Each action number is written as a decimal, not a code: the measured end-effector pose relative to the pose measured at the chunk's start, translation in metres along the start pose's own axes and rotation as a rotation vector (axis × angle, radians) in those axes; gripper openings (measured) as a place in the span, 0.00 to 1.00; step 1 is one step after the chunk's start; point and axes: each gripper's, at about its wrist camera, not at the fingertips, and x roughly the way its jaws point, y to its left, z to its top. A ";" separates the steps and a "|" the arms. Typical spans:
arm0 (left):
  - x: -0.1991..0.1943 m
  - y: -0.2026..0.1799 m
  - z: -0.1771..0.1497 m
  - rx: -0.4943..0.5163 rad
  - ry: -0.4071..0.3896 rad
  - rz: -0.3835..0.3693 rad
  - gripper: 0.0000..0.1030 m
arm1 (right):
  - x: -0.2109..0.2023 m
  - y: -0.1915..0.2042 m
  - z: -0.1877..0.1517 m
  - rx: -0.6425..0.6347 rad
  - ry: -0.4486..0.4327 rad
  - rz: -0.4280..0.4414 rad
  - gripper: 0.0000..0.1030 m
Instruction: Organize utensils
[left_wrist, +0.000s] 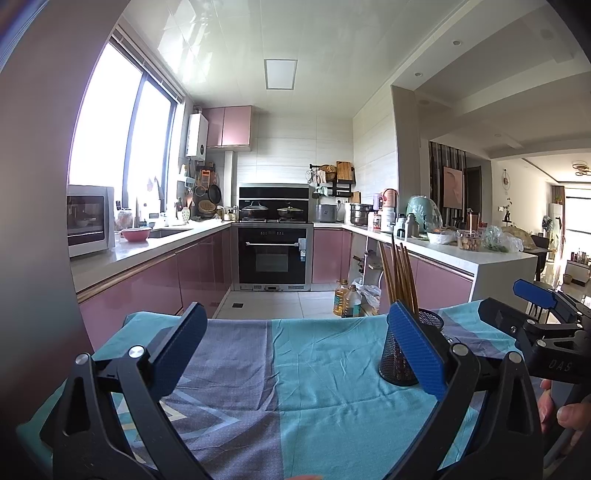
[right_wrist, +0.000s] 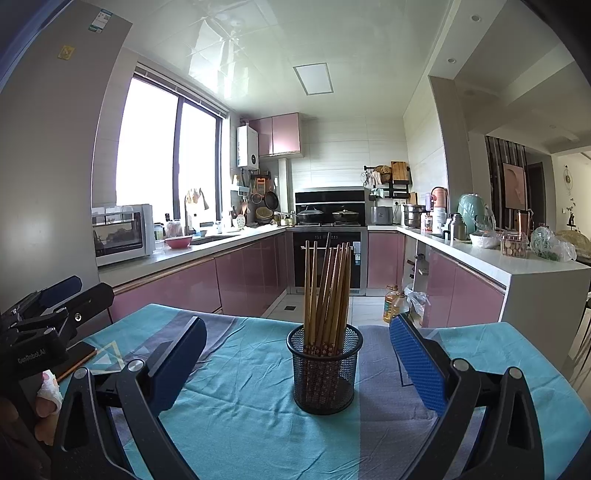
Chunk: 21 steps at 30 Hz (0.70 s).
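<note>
A black mesh cup (right_wrist: 325, 373) stands upright on the teal and grey tablecloth (right_wrist: 240, 406), holding several wooden chopsticks (right_wrist: 327, 288) that lean slightly. My right gripper (right_wrist: 298, 325) is open just in front of the cup, with the cup centred between its fingers and nothing held. In the left wrist view the mesh cup (left_wrist: 397, 365) and chopsticks (left_wrist: 400, 280) sit partly hidden behind the blue right finger (left_wrist: 413, 347). My left gripper (left_wrist: 295, 314) is open and empty over bare tablecloth (left_wrist: 314, 369), left of the cup.
A dark flat object (right_wrist: 79, 354) lies on the cloth's left edge under the other gripper (right_wrist: 48, 306). Oil bottles (right_wrist: 393, 302) stand on the floor beyond the table. A white counter (right_wrist: 517, 266) juts out on the right, and pink cabinets (right_wrist: 177, 284) run along the left.
</note>
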 end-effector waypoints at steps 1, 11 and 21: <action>-0.001 0.000 0.000 0.000 -0.001 0.001 0.94 | 0.000 0.000 0.000 0.000 -0.001 -0.001 0.94; 0.000 0.000 -0.001 0.000 -0.001 0.001 0.94 | -0.002 0.001 0.001 0.001 -0.003 -0.001 0.94; -0.001 -0.001 -0.001 0.001 -0.001 0.000 0.94 | -0.002 0.002 0.001 0.005 -0.003 0.000 0.94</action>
